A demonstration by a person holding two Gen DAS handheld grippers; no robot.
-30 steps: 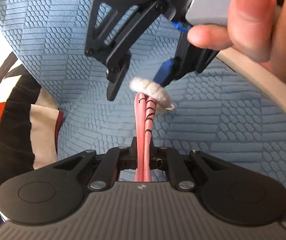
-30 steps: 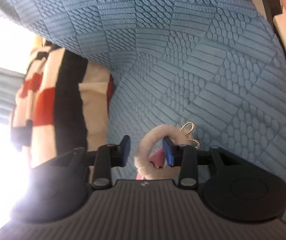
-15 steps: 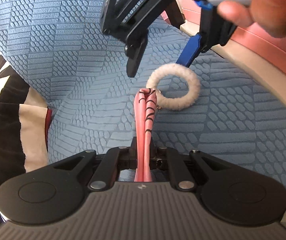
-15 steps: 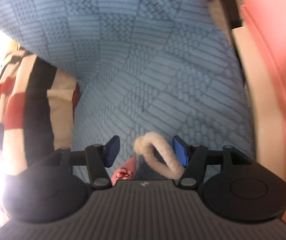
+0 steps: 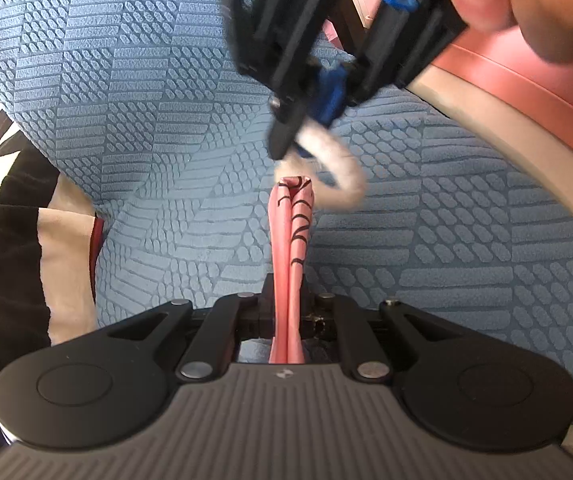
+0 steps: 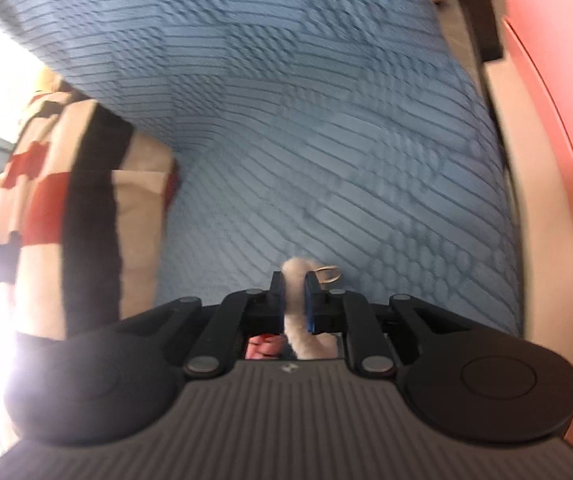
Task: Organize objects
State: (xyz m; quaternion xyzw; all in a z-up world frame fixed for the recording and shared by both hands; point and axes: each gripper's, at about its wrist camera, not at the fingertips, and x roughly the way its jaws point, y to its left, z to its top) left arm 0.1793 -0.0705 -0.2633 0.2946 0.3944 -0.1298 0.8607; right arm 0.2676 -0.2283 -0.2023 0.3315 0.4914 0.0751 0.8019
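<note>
Your left gripper (image 5: 288,312) is clamped on a folded pink strap with black markings (image 5: 292,240), which runs straight out toward twelve o'clock. At the strap's far end hangs a fluffy cream ring (image 5: 338,164), above the blue textured cushion (image 5: 134,120). Your right gripper (image 6: 295,296) comes in from one o'clock in the left view, your hand (image 5: 526,0) on it; its jaws are closing, blue pads (image 6: 309,300) pressed on either side of the ring, a small gold loop (image 6: 328,274) just beyond. A red, black and cream pillow (image 6: 58,216) lies at nine o'clock.
</note>
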